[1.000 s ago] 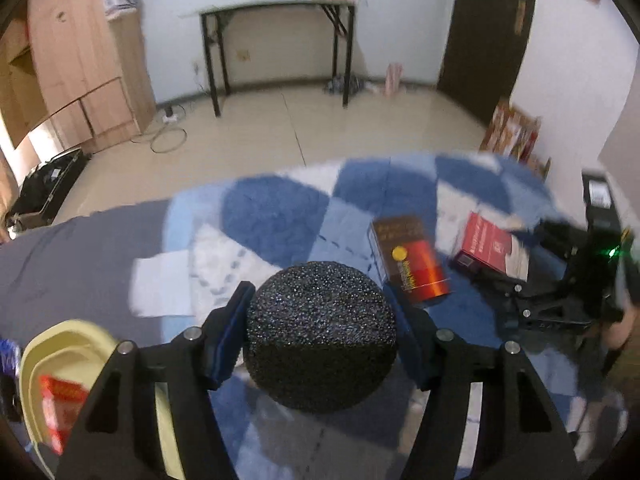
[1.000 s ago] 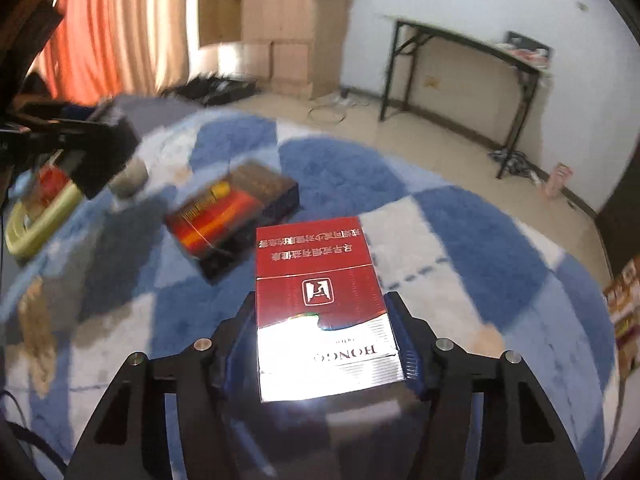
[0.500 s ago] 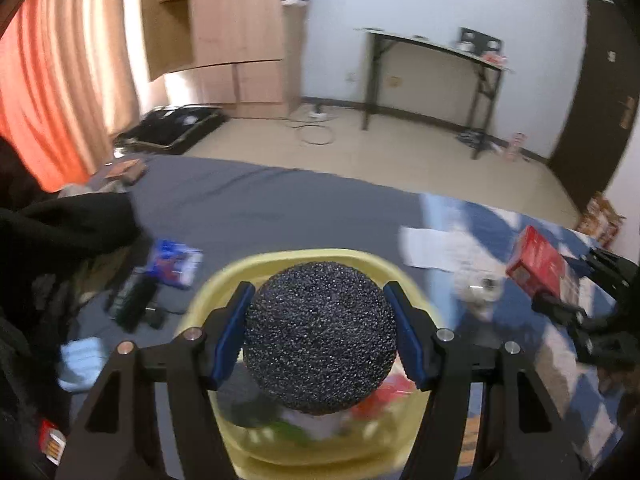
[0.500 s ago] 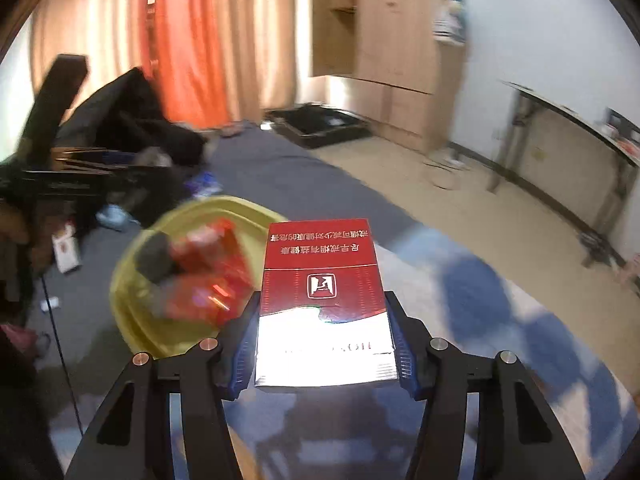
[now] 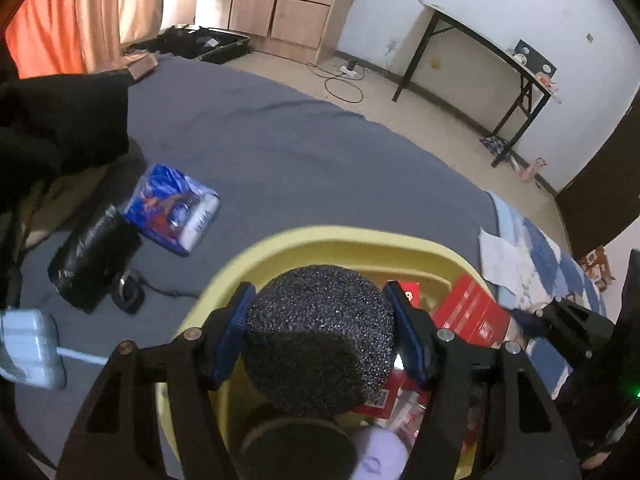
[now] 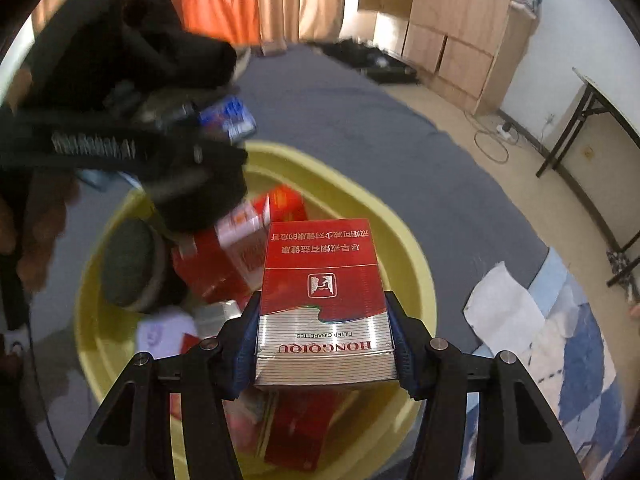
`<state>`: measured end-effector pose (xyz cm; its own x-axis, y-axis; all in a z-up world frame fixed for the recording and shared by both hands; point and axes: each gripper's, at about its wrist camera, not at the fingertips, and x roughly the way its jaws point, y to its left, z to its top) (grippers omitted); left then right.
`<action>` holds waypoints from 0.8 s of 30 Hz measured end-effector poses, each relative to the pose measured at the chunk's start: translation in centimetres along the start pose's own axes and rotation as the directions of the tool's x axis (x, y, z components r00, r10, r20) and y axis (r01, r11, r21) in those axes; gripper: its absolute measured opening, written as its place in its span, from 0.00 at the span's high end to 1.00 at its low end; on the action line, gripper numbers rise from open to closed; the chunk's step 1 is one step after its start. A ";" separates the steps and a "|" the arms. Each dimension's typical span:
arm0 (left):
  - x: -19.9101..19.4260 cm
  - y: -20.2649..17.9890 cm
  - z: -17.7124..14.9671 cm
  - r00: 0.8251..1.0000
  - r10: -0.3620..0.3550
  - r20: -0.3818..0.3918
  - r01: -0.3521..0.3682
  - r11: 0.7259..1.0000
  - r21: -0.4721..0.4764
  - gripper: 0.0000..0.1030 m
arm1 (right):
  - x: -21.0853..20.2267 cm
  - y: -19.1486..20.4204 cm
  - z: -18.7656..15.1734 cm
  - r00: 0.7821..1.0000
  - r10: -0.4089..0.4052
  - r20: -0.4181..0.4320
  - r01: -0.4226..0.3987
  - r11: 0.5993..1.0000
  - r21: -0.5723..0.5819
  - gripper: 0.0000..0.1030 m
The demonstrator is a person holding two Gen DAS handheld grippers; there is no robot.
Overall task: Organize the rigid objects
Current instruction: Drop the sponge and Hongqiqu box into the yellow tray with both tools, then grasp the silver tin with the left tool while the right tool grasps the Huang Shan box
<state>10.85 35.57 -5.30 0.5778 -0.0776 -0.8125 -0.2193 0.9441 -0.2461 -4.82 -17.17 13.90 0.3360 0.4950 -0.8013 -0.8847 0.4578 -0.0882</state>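
My left gripper (image 5: 320, 334) is shut on a black foam ball (image 5: 320, 344) and holds it over the yellow basin (image 5: 304, 246). My right gripper (image 6: 325, 332) is shut on a red and silver cigarette box (image 6: 322, 300), also above the yellow basin (image 6: 404, 248). The basin holds several red boxes (image 6: 224, 256) and a dark round object (image 6: 128, 266). The right gripper (image 5: 560, 320) with its red box (image 5: 472, 314) shows at the right of the left wrist view. The left gripper (image 6: 200, 176) shows blurred over the basin in the right wrist view.
The basin stands on a grey blanket (image 5: 280, 152). A blue packet (image 5: 172, 208), a black roll (image 5: 94, 260) and a white charger (image 5: 28, 348) lie to its left. Black clothing (image 5: 60, 120) sits at far left. A blue checked rug (image 6: 568, 344) with a white paper (image 6: 504, 308) lies right.
Both grippers have swung left from the blue rug to above the yellow basin, each still holding its object. They have come lower and closer over the basin.
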 end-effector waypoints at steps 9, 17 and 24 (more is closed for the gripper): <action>-0.7 0.7 -0.1 1.000 -0.017 0.012 0.017 1.000 -0.022 0.31 | -0.2 0.9 -0.1 0.998 -0.006 0.068 0.000 0.995 0.096 0.05; -6.8 -7.0 -0.3 0.981 -0.090 0.171 0.072 0.992 0.108 0.00 | -10.2 -6.5 -8.7 0.936 -0.267 0.229 0.166 0.910 0.381 0.00; -3.9 -19.2 -3.7 0.980 -0.188 0.059 0.147 0.898 0.415 0.00 | -14.8 -15.8 -21.2 0.892 -0.450 0.035 0.311 0.667 0.677 0.00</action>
<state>9.89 16.56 0.62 0.6541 -0.2345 -0.7191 0.2146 0.9692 -0.1208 -2.66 -47.35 14.60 0.7093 0.2610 -0.6548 -0.2674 0.9591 0.0926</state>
